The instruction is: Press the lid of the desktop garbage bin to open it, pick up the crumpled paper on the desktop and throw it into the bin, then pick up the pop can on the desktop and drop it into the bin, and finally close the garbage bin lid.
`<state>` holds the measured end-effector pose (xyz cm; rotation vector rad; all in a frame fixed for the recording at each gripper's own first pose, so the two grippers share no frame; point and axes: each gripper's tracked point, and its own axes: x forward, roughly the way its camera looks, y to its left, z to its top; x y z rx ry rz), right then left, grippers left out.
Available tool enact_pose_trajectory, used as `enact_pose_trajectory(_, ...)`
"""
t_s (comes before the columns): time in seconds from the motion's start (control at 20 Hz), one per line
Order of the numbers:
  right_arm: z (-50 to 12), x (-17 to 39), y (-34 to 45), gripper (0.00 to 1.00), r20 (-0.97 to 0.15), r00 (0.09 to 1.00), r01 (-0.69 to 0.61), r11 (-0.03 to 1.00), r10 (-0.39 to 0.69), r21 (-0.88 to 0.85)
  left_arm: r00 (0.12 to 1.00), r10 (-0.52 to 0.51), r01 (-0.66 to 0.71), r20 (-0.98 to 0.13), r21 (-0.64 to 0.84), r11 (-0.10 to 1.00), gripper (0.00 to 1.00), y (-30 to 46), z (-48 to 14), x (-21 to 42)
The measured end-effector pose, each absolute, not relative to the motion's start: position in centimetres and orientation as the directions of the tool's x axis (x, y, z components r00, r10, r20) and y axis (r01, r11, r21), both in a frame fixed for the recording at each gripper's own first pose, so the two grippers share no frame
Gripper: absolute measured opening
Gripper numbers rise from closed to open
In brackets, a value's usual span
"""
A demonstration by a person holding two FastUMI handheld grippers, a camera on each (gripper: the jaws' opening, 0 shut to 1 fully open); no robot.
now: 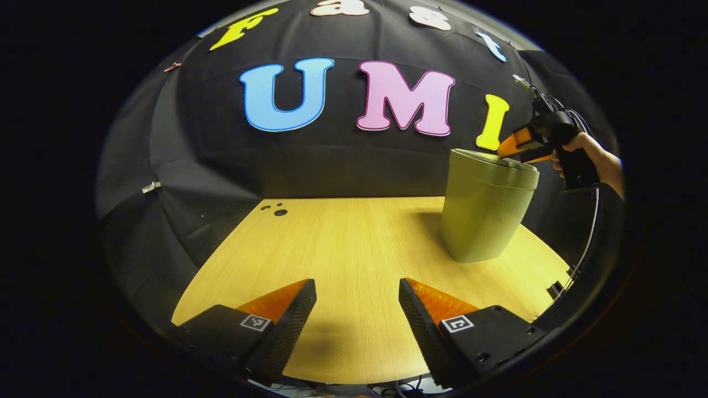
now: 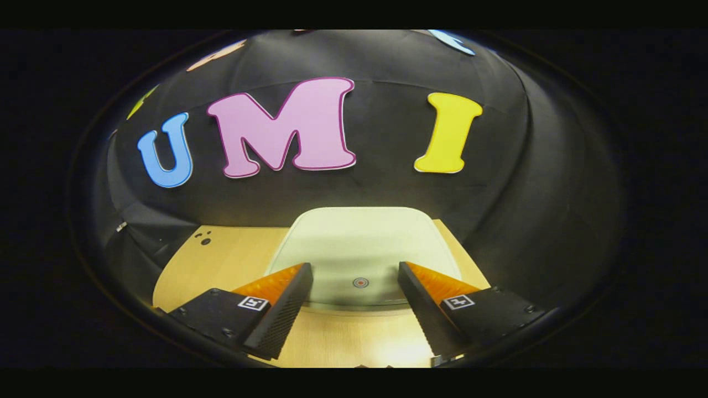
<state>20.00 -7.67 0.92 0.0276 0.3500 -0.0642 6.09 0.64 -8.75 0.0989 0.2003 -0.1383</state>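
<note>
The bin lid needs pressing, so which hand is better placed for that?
The right. The right gripper hangs open just over the bin lid, while the left gripper sits low over the table, away from it.

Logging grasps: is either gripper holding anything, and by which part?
Nothing held. Left gripper and right gripper are open, the right above the green plastic bin's lid.

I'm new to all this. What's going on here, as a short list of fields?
bin: green bin upright on the wooden table, towards its right
lid: lid down, a small round mark near its front edge
right gripper: right gripper at the lid's top, held by a hand, jaws apart in its own view
left gripper: left gripper low over bare table, jaws open
</note>
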Motion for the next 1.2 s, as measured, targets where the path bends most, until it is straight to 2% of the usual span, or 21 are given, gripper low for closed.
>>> enact_pose_trajectory(0.2,0.7,20.0,-7.6,0.99,-0.346,0.936,0.066,0.998,-0.059,0.007,0.969,-0.135,0.156,-0.206,0.090,0.984,0.96,0.3,-9.0,6.1)
enact_pose_trajectory(0.25,0.5,20.0,-7.7,0.96,-0.352,0.934,0.072,0.997,-0.062,0.016,0.968,-0.136,0.158,-0.209,0.091,0.983,0.96,0.3,-9.1,6.0)
enact_pose_trajectory(0.3,0.1,19.7,-7.4,0.99,-0.369,0.927,0.081,0.996,-0.067,0.021,0.968,-0.137,0.159,-0.211,0.091,0.983,0.96,0.4,-9.2,6.0)
enact_pose_trajectory(0.5,0.2,19.9,-7.4,0.99,-0.349,0.933,0.095,0.995,-0.085,0.011,0.969,-0.127,0.146,-0.212,0.079,0.986,0.99,0.8,-9.5,5.7)
enact_pose_trajectory(0.55,0.4,19.9,-7.4,0.99,-0.335,0.938,0.094,0.996,-0.086,0.006,0.969,-0.127,0.145,-0.210,0.072,0.987,0.96,0.8,-9.4,5.7)
enact_pose_trajectory(0.7,0.6,19.7,-7.2,0.98,-0.303,0.949,0.091,0.996,-0.085,0.006,0.973,-0.131,0.147,-0.192,0.070,0.987,0.99,0.7,-8.5,5.8)
enact_pose_trajectory(0.85,0.8,18.9,-7.0,0.98,-0.289,0.953,0.097,0.995,-0.095,-0.009,0.977,-0.138,0.153,-0.160,0.086,0.984,0.96,0.4,-6.9,6.0)
enact_pose_trajectory(1.2,5.7,14.3,-3.9,0.98,-0.094,0.995,0.035,0.999,-0.035,-0.011,0.989,-0.129,0.134,-0.072,0.075,0.988,0.96,0.0,-2.8,4.9)
